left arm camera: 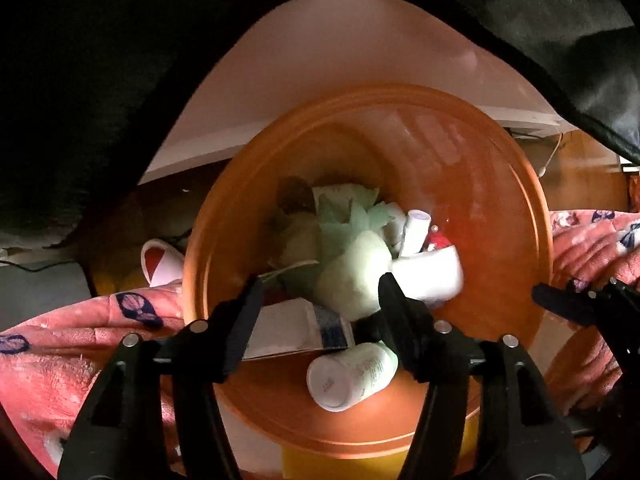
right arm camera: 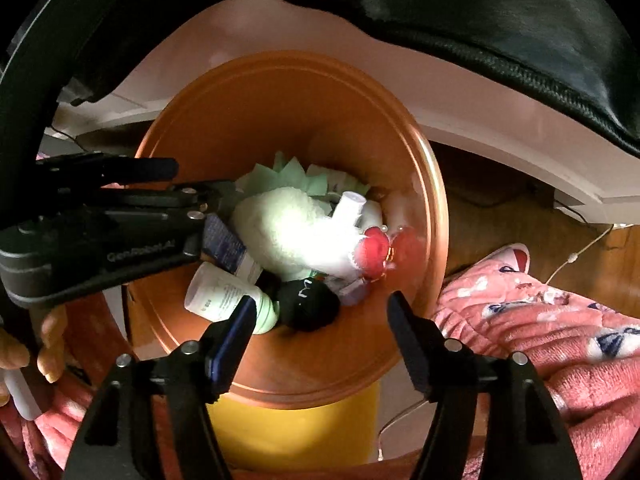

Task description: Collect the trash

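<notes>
An orange round bin [left arm camera: 500, 184] [right arm camera: 224, 128] holds trash: a white bottle with a green cap [left arm camera: 352, 372] [right arm camera: 228, 294], a white fluffy sock [left arm camera: 352, 276] [right arm camera: 288, 228], green paper [left arm camera: 344, 208] [right arm camera: 288, 178], a flat box [left arm camera: 296, 328], a black item [right arm camera: 308, 304] and a red piece [right arm camera: 374, 248]. My left gripper [left arm camera: 320, 292] is open and empty over the bin; it also shows in the right wrist view [right arm camera: 176, 184]. My right gripper [right arm camera: 322, 312] is open and empty over the bin's near side; its fingertip [left arm camera: 560, 300] shows at the right of the left wrist view.
A pink patterned blanket [left arm camera: 60, 360] [right arm camera: 540, 320] lies on both sides of the bin. A white slipper [left arm camera: 160, 264] [right arm camera: 512, 256] lies on the brown floor. A white furniture edge [right arm camera: 500, 120] and a black leather surface [right arm camera: 480, 12] are behind. A cable [right arm camera: 576, 256] runs on the floor.
</notes>
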